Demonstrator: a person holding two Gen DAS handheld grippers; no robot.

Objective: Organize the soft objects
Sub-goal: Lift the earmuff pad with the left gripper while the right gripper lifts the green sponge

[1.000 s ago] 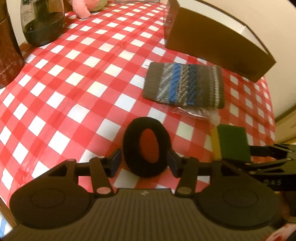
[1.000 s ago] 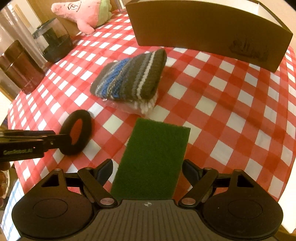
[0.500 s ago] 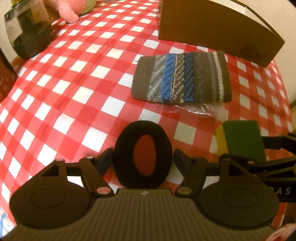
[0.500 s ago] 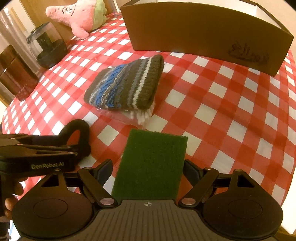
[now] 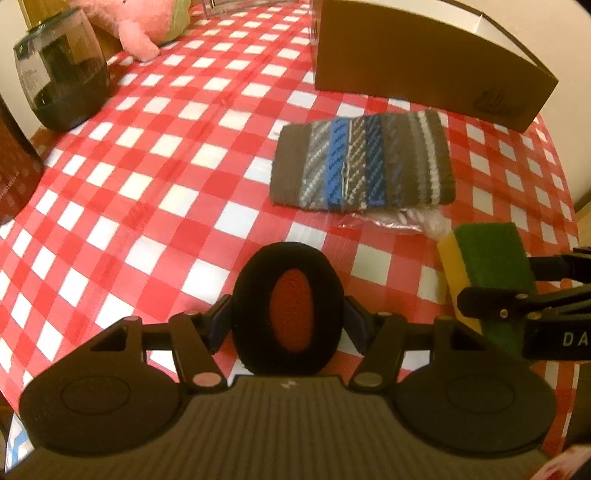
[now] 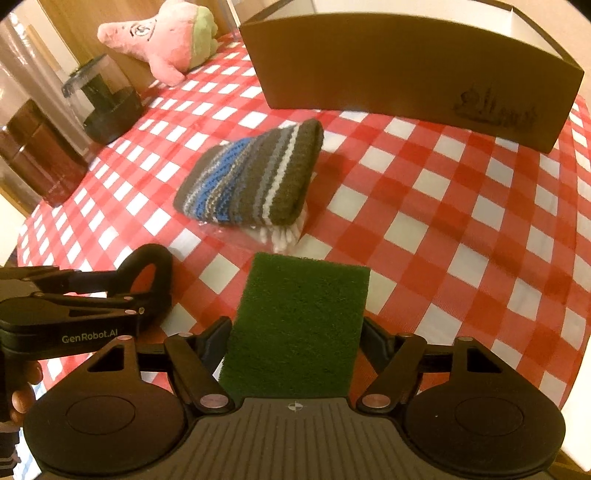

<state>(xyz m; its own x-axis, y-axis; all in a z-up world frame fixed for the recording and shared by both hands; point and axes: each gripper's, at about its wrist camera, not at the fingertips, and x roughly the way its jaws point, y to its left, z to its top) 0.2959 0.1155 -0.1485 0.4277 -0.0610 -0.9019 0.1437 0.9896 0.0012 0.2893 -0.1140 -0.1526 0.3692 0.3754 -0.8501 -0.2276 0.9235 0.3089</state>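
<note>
My left gripper [image 5: 288, 323] is shut on a black oval ear pad with a red centre [image 5: 288, 310], held above the checked tablecloth. It also shows in the right wrist view [image 6: 147, 275]. My right gripper [image 6: 295, 338] is shut on a green and yellow sponge [image 6: 299, 325], seen from the side in the left wrist view [image 5: 487, 273]. A striped knit cloth [image 5: 364, 166] lies ahead on a clear plastic bag, and also shows in the right wrist view [image 6: 255, 181]. A pink plush toy [image 6: 162, 35] lies at the far left.
An open cardboard box [image 6: 410, 74] stands at the back of the table, also in the left wrist view [image 5: 424, 59]. A dark glass jar [image 5: 62, 88] and a brown container [image 6: 37, 155] stand along the left edge. The table edge runs close on the right.
Both grippers have lifted with the ear pad and the sponge and moved forward toward the knit cloth and box. The ear pad now sits deeper between the left fingers.
</note>
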